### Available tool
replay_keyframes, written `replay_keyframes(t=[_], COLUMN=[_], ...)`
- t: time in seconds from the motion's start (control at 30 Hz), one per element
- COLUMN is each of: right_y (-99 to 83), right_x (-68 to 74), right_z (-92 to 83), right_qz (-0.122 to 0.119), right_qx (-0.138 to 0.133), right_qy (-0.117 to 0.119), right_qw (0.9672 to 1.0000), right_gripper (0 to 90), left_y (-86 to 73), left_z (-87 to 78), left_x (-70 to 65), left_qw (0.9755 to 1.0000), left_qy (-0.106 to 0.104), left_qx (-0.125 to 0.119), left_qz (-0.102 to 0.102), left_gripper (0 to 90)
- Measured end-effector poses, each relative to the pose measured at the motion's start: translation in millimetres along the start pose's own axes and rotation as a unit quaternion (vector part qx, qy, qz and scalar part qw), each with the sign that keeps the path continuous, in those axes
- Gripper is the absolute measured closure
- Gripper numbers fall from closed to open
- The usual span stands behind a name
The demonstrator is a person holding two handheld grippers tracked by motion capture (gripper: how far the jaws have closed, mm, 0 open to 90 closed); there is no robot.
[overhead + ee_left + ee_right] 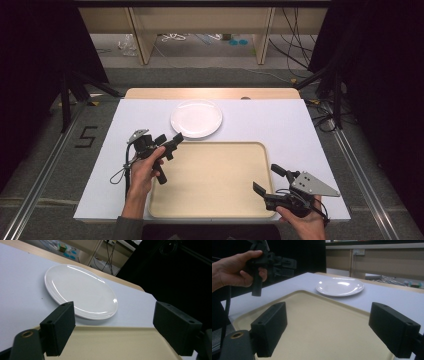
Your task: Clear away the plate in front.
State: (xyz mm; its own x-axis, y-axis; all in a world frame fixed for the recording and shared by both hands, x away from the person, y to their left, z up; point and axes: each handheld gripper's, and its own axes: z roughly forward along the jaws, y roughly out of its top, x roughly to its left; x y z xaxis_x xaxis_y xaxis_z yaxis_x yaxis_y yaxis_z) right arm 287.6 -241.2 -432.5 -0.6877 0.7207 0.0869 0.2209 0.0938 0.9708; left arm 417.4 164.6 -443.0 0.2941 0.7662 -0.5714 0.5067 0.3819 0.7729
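A white plate (196, 118) lies on the white table top just beyond a beige tray (210, 180). My left gripper (170, 141) hovers over the tray's far left corner, its jaws wide apart and pointing at the plate (80, 288). My right gripper (267, 179) stands open over the tray's near right corner with nothing between its jaws. In the right gripper view the tray (324, 322) runs ahead, the plate (340, 286) sits past it, and the other hand holds the left gripper (284, 265) at upper left.
The white table (280, 125) has a wooden strip along its far edge. Metal rails run on the floor at both sides, and a wooden shelf frame (200, 20) with cables stands behind.
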Motion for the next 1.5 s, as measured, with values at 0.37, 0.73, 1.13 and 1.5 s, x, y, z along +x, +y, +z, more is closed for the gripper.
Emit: replay_keyframes(t=[0.37, 0.73, 1.13, 1.5], right_y=[-0.2, -0.6, -0.5, 0.5], right_x=[-0.2, 0.6, 1.3, 2.3], right_z=[0.9, 1.6, 1.1, 0.1], right_qz=[-0.001, -0.001, 0.003, 0.007], right_qx=[-0.001, -0.005, 0.008, 0.006], right_qy=[0.007, 0.007, 0.012, 0.017], right_qw=[1.0, 1.0, 0.9999, 0.9998], right_gripper=[16.1, 16.1, 16.5, 16.5], left_y=[15.1, 21.2, 19.0, 21.5], left_z=[26.6, 49.3, 67.4, 73.2], left_x=[16.2, 26.0, 33.4, 40.8], left_qw=[0.998, 0.9925, 0.9868, 0.9789], left_qy=[-0.002, 0.012, 0.044, 0.055], left_qx=[0.039, 0.055, 0.064, 0.059], left_qz=[-0.05, -0.108, -0.142, -0.188], left_gripper=[18.6, 19.2, 19.4, 20.3])
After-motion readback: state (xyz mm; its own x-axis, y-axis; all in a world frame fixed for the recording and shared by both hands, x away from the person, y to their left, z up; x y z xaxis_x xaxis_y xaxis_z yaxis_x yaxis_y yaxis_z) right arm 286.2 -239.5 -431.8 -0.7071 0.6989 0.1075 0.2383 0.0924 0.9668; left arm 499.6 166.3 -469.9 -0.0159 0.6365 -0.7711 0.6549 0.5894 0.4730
